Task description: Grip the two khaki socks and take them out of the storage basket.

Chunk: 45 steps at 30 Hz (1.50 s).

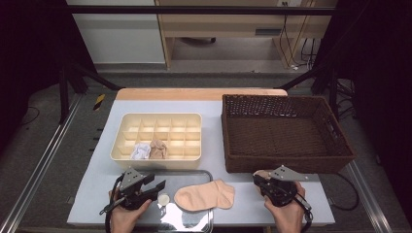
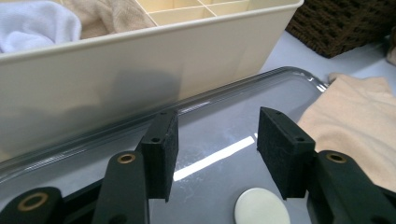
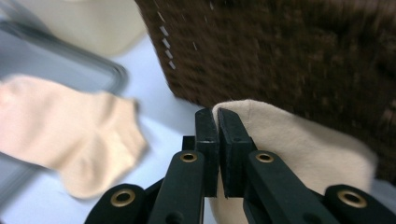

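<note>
Peach sock (image 3: 299, 140), pinched at its edge by the right tongs (image 3: 217, 140), whose jaws are closed flat on the fabric with no visible gap. The sock lies on the table (image 1: 301, 206) just in front of the wicker basket (image 1: 286, 131), against its near wall; in the high view it shows as a small peach patch (image 1: 262, 173) beside the right tongs (image 1: 265, 183).

Handling, as a judgement: the knit looks light, soft and limp, neither slippery nor fragile. It will drape and fold from any single hold, so an edge or cuff pinch such as this 1 suits it, with a lift high enough to clear the basket wall. The right gripper view is motion-blurred, so which end of the sock is gripped cannot be told with certainty.

Appearance: plain pale peach, fine-ribbed, rounded at the visible end.

Its apparent match, a second peach sock (image 1: 205, 195), lies flat on the metal tray (image 1: 194, 221), left of the basket. The left tongs (image 2: 217, 144) stand part open over that tray with nothing between the pads, a small white disc (image 2: 261, 207) lying just below them. Behind the tray, the cream divided organiser (image 1: 160, 133) holds a white bundle (image 1: 141, 151) and a tan bundle (image 1: 158, 148) in adjoining front compartments.
</note>
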### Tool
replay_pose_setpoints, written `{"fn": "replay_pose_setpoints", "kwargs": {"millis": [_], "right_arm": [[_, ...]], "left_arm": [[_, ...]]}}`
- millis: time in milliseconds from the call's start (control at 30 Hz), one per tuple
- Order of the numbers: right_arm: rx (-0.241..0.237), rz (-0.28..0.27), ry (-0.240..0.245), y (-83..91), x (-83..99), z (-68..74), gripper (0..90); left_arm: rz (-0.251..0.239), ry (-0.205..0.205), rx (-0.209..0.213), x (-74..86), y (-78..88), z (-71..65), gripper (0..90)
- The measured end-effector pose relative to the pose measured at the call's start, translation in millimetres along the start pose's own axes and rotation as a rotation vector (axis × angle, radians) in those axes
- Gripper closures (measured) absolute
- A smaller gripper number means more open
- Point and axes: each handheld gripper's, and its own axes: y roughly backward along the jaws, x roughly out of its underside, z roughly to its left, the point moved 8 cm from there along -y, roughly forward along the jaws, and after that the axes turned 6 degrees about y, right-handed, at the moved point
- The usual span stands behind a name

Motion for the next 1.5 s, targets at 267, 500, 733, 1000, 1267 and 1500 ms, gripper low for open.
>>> {"fn": "replay_pose_setpoints", "kwargs": {"millis": [267,500,733,1000,1267,1500], "right_arm": [[-0.148,-0.011,0.021,-11.1,-13.5,43.0,88.0],[-0.23,0.057,0.024,-37.8,-0.5,69.8,87.9],[-0.28,0.108,0.039,-54.5,11.1,90.6,87.8],[-0.294,0.089,0.05,-58.0,11.7,94.7,79.5],[-0.253,-0.017,0.028,-41.6,-4.9,75.9,74.2],[-0.191,-0.06,0.023,-28.2,-8.7,48.1,79.3]], "left_arm": [[-0.009,0.008,0.018,-2.2,1.6,-2.6,48.1],[-0.02,0.014,0.013,-3.9,4.1,-1.1,46.1],[-0.008,0.006,0.011,-2.7,3.1,-3.8,44.8],[-0.01,0.009,0.021,-3.8,4.3,-7.0,43.0],[-0.008,-0.004,0.036,-4.0,3.3,-14.7,41.8],[-0.004,-0.022,0.055,-4.7,3.8,-25.4,41.5]]}}
